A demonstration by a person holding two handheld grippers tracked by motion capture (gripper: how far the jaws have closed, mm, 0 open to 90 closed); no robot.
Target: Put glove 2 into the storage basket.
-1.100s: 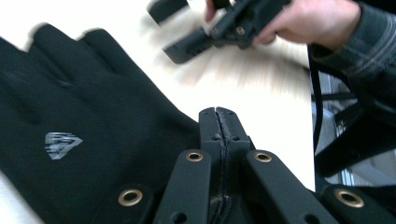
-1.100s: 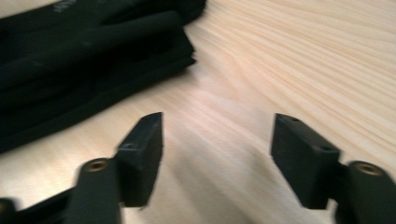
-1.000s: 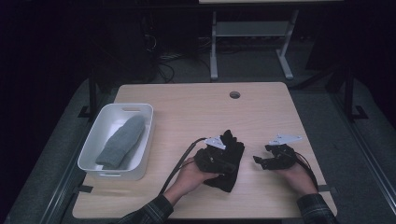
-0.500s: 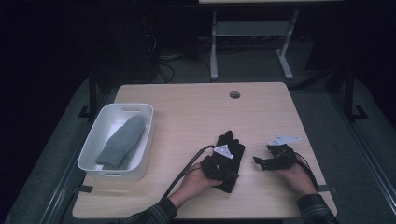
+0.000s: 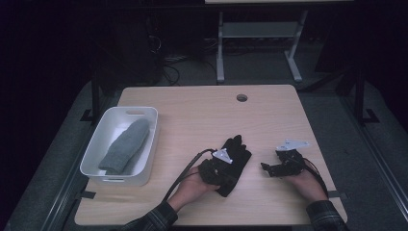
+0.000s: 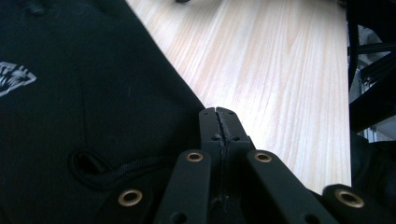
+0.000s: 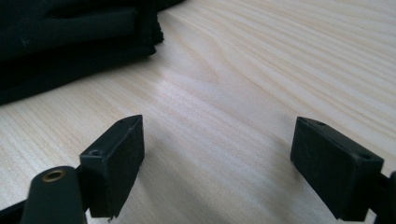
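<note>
A black glove [image 5: 239, 148] lies flat on the wooden table [image 5: 192, 110], right of centre near the front. My left gripper [image 5: 226, 163] rests on top of it, jaws shut. In the left gripper view its tips [image 6: 218, 114] press together at the edge of the glove [image 6: 70, 93], and I see no fabric between them. My right gripper [image 5: 265, 168] sits low on the table just right of the glove and points at it. Its jaws have just been opening and stand wide apart [image 7: 219, 154] over bare wood, with the glove [image 7: 60, 32] a little beyond them.
A white bin [image 5: 149, 139] stands at the table's left with a grey mitten [image 5: 126, 147] lying in it. A round cable hole [image 5: 242, 97] is at the back of the table. Bare wood stretches between the bin and the glove.
My left hand has shifted a little over the glove. The right hand has stayed where it was. The glove lies where it did.
</note>
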